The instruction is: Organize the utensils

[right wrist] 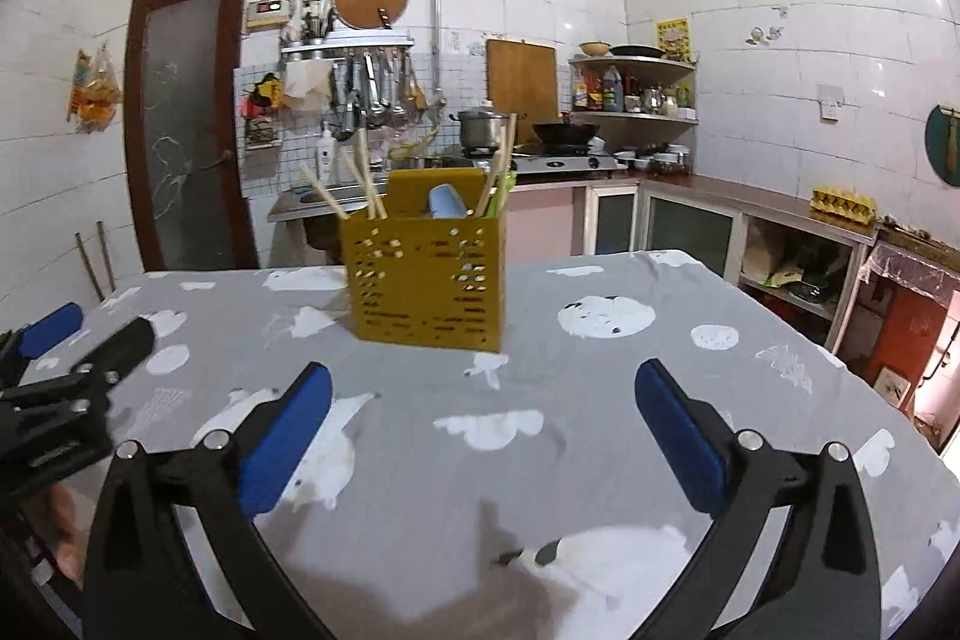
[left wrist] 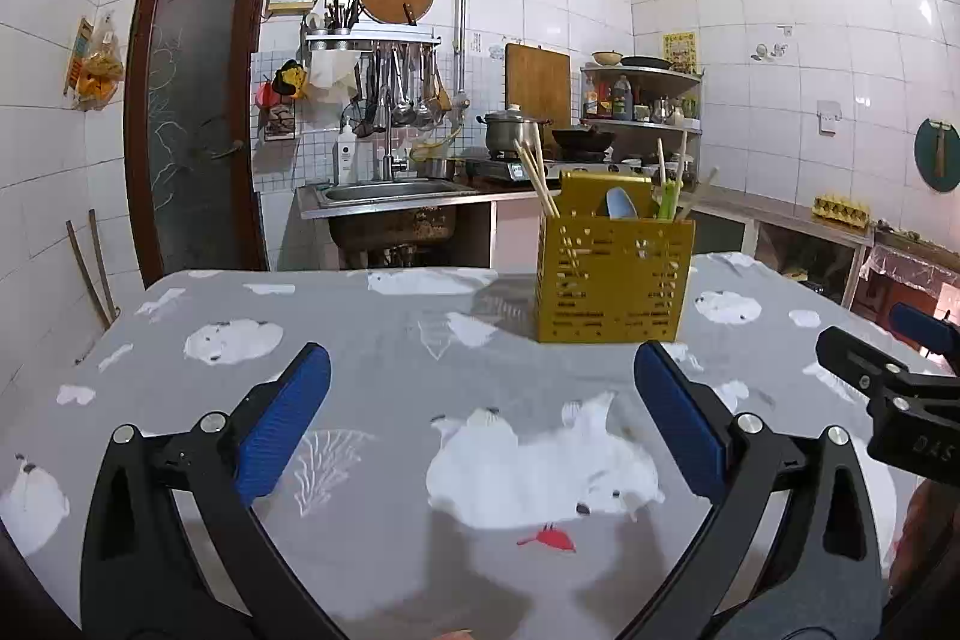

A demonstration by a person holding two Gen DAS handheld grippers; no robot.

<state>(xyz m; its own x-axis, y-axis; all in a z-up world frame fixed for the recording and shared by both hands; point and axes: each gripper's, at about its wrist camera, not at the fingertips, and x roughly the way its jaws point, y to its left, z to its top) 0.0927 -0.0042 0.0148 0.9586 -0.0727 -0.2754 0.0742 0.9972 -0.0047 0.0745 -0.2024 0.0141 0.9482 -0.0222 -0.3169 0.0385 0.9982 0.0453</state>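
A yellow perforated utensil holder (left wrist: 615, 277) (right wrist: 423, 274) stands upright on the far half of the table. Wooden chopsticks (left wrist: 536, 175) (right wrist: 360, 181), a pale blue spoon (left wrist: 624, 203) (right wrist: 447, 202) and green utensils (left wrist: 668, 202) (right wrist: 501, 196) stick out of its top. My left gripper (left wrist: 483, 370) hovers over the cloth short of the holder, open, nothing between its blue pads. My right gripper (right wrist: 483, 391) hangs beside it to the right, open and empty too. Each gripper shows at the edge of the other's view.
The table wears a grey cloth with white polar bears (left wrist: 372, 340) (right wrist: 600, 400). Behind it run a steel sink (left wrist: 390, 193), a stove with a pot (left wrist: 510, 130) and wok, corner shelves (left wrist: 642, 100) and a brown door (left wrist: 192, 118). A low counter (right wrist: 780, 208) lines the right wall.
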